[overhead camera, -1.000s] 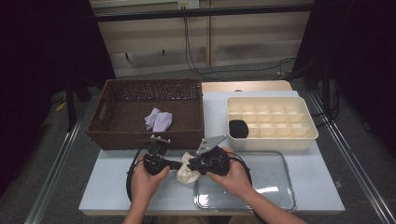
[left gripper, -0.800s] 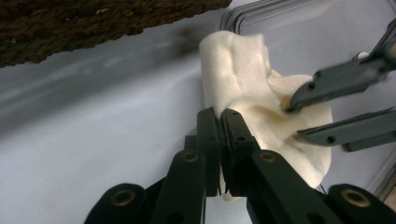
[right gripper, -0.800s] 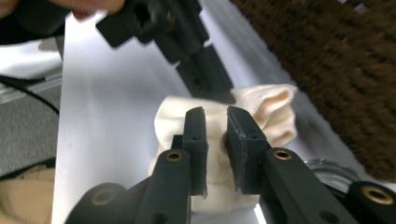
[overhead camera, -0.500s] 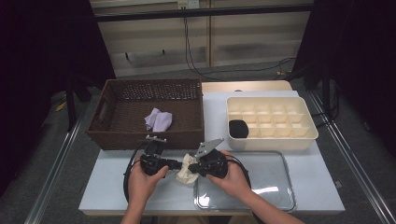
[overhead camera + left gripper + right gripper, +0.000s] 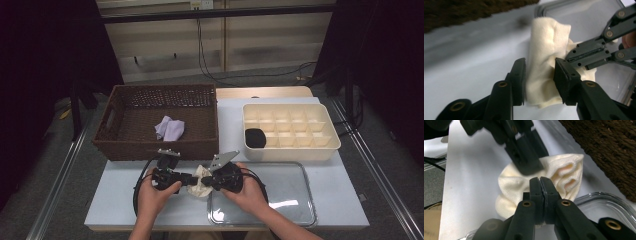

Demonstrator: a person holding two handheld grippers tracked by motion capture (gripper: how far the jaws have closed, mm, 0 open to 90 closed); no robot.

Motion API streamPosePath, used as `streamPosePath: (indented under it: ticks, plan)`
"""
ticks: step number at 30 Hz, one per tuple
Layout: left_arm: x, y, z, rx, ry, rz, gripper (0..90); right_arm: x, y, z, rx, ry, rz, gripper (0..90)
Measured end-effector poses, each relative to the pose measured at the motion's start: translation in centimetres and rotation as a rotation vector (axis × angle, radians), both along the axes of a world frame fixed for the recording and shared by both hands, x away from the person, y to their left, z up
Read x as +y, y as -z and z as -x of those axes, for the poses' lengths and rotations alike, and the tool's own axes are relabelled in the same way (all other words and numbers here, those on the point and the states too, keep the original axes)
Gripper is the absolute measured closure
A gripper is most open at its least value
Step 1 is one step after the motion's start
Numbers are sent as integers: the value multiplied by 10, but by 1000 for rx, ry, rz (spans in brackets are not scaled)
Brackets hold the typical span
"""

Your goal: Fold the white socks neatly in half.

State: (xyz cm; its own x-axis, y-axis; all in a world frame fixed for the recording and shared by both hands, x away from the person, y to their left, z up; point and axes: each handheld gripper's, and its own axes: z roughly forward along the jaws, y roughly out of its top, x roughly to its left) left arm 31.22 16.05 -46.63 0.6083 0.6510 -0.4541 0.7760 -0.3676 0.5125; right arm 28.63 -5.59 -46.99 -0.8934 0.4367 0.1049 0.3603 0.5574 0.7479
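While my right gripper point(image 5: 540, 182) stays clamped on a fold of the cream sock point(image 5: 544, 72), my left gripper point(image 5: 539, 75) has just been opening, and its jaws now stand apart around the sock without pressing it. The sock lies bunched on the white table point(image 5: 125, 200), between the wicker basket point(image 5: 150, 145) and the clear tray point(image 5: 295, 200). I judge my left is letting go to take a new hold.

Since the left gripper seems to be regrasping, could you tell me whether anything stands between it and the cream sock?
Nothing visible does. The left gripper, whose jaws have just been opening, already straddles the cream sock. The right gripper pinches the same sock from the opposite side.
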Motion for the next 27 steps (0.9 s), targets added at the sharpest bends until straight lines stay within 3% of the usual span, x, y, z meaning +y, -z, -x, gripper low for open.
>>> streamPosePath:
  ticks: [3,5,10,14,18,19,21,22,27]
  plan:
    - [0,3,-1,31,-17,26,657,0,1,0,-7,-1,0,888]
    - [3,3,-1,62,-14,43,798,1,1,1,-3,2,0,887]
    - [6,-4,-2,102,-27,54,831,3,1,0,0,3,-4,887]
    - [8,-13,-1,111,-25,37,834,5,2,0,8,1,-8,887]
    - [11,-24,-1,99,-21,-28,836,14,3,-2,8,-6,-16,888]
    - [11,-24,-1,99,-21,-28,836,14,3,-2,8,-6,-16,888]
    - [9,-26,1,91,-70,-39,836,19,4,-4,10,-2,-23,887]
    - [11,-26,-1,84,-32,-68,836,20,4,-5,11,-1,-22,887]
    - [9,-24,0,83,-57,-79,835,16,1,-3,13,3,-11,868]
